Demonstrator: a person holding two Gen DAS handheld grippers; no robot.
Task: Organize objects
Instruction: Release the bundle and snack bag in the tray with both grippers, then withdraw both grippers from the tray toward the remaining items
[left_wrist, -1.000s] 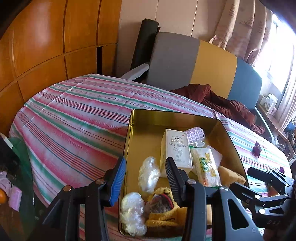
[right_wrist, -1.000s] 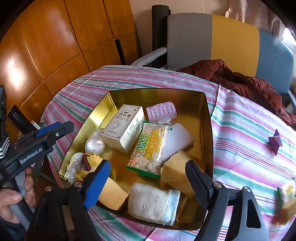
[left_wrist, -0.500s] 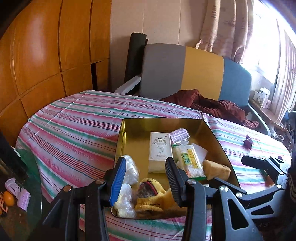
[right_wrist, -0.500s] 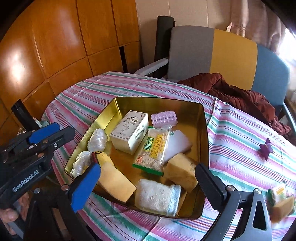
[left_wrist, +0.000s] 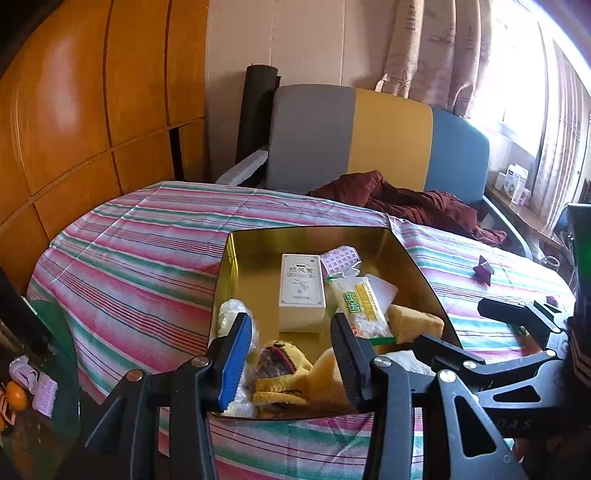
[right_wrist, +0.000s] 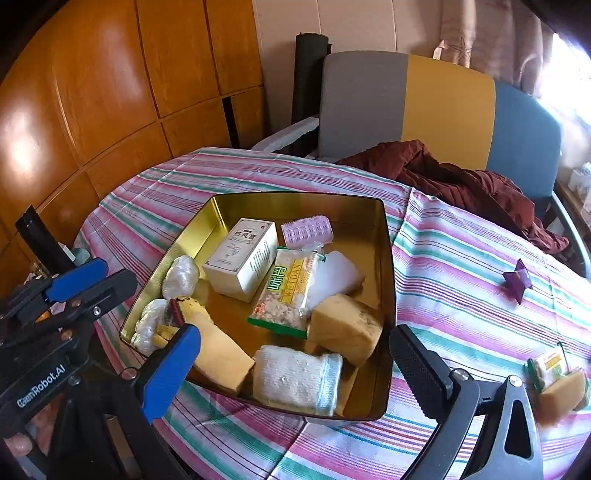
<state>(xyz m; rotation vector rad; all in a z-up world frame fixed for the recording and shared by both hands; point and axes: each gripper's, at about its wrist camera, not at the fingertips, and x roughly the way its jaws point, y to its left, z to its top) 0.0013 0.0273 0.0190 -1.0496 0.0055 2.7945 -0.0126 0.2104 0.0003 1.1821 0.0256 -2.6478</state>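
Note:
A gold tin tray (right_wrist: 386, 266) (left_wrist: 417, 266) sits on the striped tablecloth. It holds a white box (right_wrist: 242, 256) (left_wrist: 301, 290), a snack packet (right_wrist: 288, 290) (left_wrist: 364, 308), a pink blister pack (right_wrist: 306, 230), yellow sponges (right_wrist: 345, 328), a white sock (right_wrist: 295, 380), plastic-wrapped balls (right_wrist: 181, 277) and a yellow plush toy (left_wrist: 284, 373). My left gripper (left_wrist: 291, 358) is open and empty above the tray's near edge. My right gripper (right_wrist: 291, 369) is open wide and empty, near the tray's front.
A purple paper star (right_wrist: 517, 280) lies on the cloth to the right. A small packet on a sponge (right_wrist: 557, 380) sits at the right edge. A tricolour chair (right_wrist: 406, 103) with a maroon cloth (right_wrist: 454, 177) stands behind the table. Wood panelling is on the left.
Both grippers have pulled back and up from the tray, so it looks smaller and farther. Both stay open and empty. The tray's contents have not moved.

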